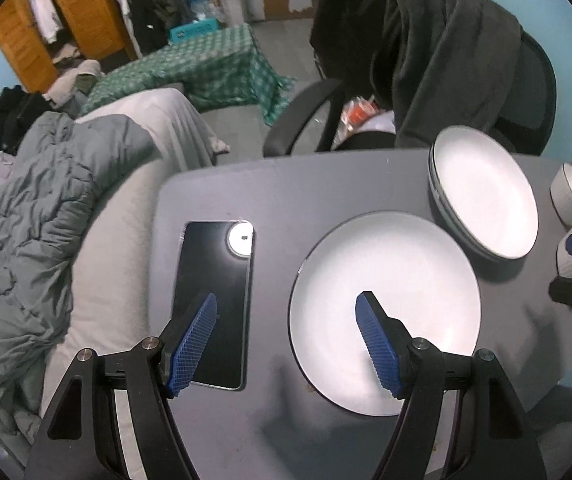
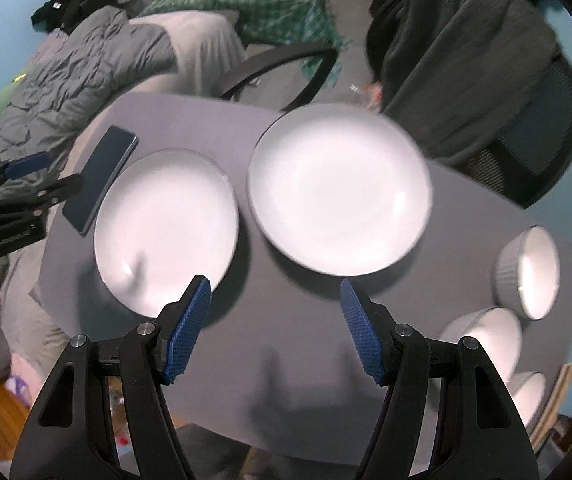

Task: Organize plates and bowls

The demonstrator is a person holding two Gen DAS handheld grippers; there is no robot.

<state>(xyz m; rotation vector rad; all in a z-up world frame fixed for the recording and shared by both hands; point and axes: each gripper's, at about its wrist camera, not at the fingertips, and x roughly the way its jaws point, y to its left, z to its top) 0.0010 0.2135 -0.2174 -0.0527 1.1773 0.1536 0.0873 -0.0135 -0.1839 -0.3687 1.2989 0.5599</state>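
The grey table (image 1: 246, 184) carries everything, pushed up beside a bed and an office chair (image 1: 526, 92) draped with dark clothes, so the crockery sits within easy reach of both hands.

Largest of the dishes is the stack of plates (image 1: 486, 204) at the far side, by the chair; from the left wrist view several rims show under the top plate, which suggests this is the gathering pile. It holds nothing but its own plates. Just beside it, nearer the person, lies a single plate (image 1: 386, 304), flat and empty, apart from the stack by a thin strip of table. I judge it is the next piece to go onto the pile.

To the right stand the bowls: one ribbed bowl (image 2: 526, 272) further back, another bowl (image 2: 486, 344) nearer, and a third (image 2: 530, 396) at the table's edge. All look empty; none are nested yet.

A phone (image 1: 214, 304) lies face up left of the single plate, off to one side of the dishes.

The left gripper (image 1: 286, 344) hangs spread wide, holding nothing, one finger over the phone and one over the single plate. The right gripper (image 2: 276, 328) is likewise wide and empty, above bare table before both plates.
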